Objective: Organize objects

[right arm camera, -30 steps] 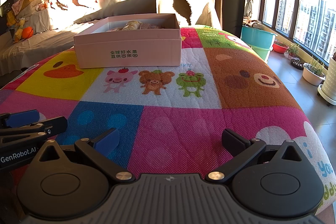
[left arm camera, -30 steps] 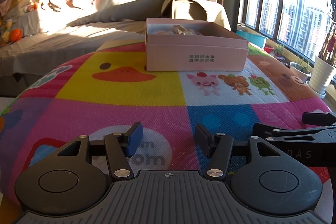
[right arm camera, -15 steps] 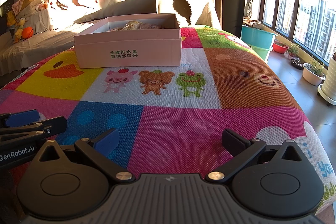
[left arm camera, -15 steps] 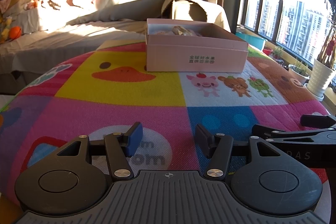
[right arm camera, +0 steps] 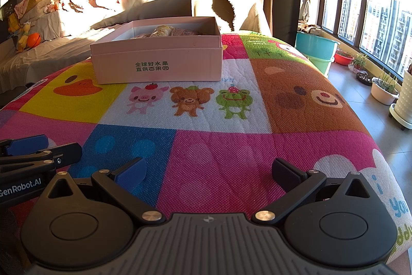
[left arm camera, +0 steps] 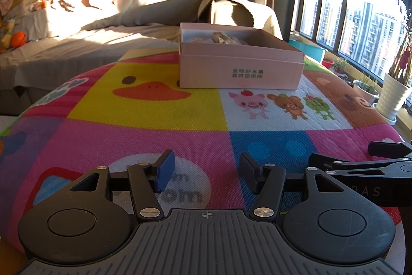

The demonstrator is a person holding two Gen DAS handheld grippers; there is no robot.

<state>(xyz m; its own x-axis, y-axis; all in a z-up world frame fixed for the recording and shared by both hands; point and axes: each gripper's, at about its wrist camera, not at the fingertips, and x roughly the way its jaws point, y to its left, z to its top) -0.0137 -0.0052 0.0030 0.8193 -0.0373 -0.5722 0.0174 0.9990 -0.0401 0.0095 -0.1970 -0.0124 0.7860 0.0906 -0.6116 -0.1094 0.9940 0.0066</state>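
Apparently the sorting is already finished or nearly so: one pink cardboard box is sitting open-topped on the far half of the cartoon play mat, straddling the yellow duck panel and the white animal panel, and several wrapped packets are lying inside it; how many cannot be told, since the near wall is hiding most of them. Nothing loose is lying on the mat this side of the box, which probably explains why neither tool is reaching.

Two grippers are hovering side by side over the near edge of the mat, well apart from the box. The left gripper is holding its jaws partly spread with only mat showing between them. The right gripper is holding its jaws wider, also with nothing between them.

Beyond the box, one sheet-covered sofa is catching low sunlight. To the box's right, one teal tub is standing on the floor by the window.
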